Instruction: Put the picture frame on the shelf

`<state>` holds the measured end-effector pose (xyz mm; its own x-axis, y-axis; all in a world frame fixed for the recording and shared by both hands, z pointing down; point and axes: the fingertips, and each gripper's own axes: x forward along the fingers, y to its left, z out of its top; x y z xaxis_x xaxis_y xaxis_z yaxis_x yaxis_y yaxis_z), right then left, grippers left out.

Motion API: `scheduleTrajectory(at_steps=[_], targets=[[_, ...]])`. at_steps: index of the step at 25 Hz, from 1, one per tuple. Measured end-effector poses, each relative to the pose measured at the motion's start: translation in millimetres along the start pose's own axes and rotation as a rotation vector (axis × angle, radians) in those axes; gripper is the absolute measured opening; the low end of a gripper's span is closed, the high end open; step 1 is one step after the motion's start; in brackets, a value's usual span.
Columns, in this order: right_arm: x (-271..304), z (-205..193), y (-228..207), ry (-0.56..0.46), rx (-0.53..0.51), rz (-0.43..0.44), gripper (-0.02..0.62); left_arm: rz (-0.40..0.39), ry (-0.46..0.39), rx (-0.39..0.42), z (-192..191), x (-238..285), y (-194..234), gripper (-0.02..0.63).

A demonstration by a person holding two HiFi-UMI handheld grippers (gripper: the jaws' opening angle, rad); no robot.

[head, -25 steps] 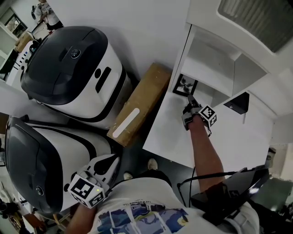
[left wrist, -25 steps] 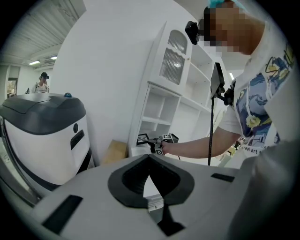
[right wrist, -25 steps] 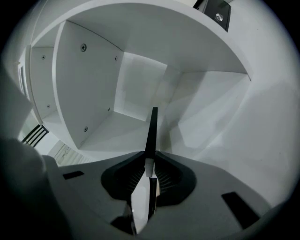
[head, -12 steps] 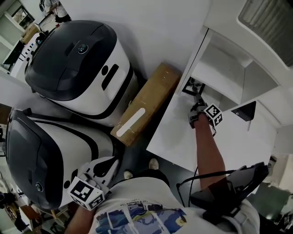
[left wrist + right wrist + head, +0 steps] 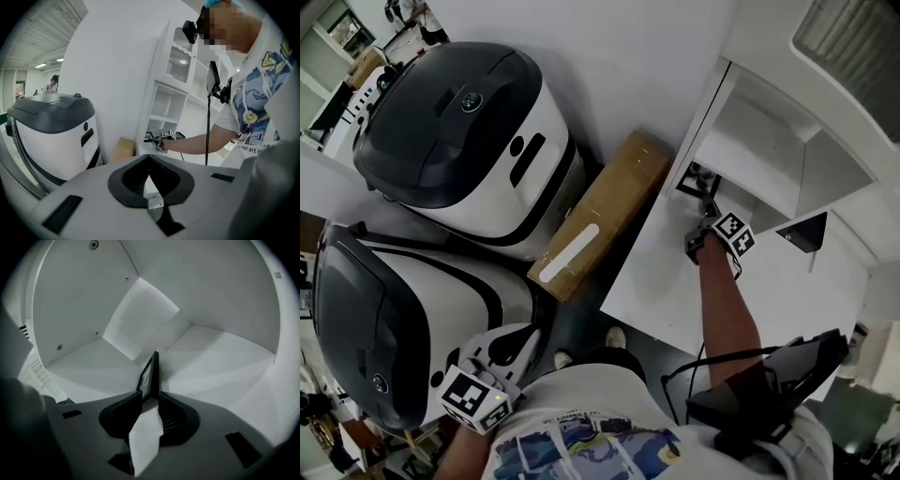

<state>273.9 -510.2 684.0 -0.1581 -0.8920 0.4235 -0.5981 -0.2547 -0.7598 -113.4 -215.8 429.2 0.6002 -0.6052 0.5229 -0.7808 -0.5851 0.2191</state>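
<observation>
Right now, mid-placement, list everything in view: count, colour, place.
shelf: 1, white, right side
picture frame: 1, black, upright in shelf's lower-left compartment
triangular object: 1, black, further right on shelf
cardboard box: 1, brown, between shelf and machines
machines: 2, white with dark-grey tops, left
right gripper: 1, grey, in that compartment; jaws just been opening, frame between them
left gripper: 1, grey, low left; jaws together, empty
</observation>
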Motion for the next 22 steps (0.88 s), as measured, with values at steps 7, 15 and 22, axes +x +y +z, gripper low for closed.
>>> scheduleTrajectory(at_steps=[7,15,22], targets=[[0.4,0.0,-1.2,0.014,-0.086,-0.039,0.129,0.001,-0.003,0.005,1.2,1.1,-2.1,0.012],[2.0,-2.1,-7.9,0.070,-0.272,-0.131,0.141,0.000,0.004,0.010,-0.9,2.9,-8.0,0.012],[3.8,-1.2,-9.3,0.091,-0.373,-0.163,0.143,0.010,0.011,0.019,-4.1,4.0,-13.6,0.012]])
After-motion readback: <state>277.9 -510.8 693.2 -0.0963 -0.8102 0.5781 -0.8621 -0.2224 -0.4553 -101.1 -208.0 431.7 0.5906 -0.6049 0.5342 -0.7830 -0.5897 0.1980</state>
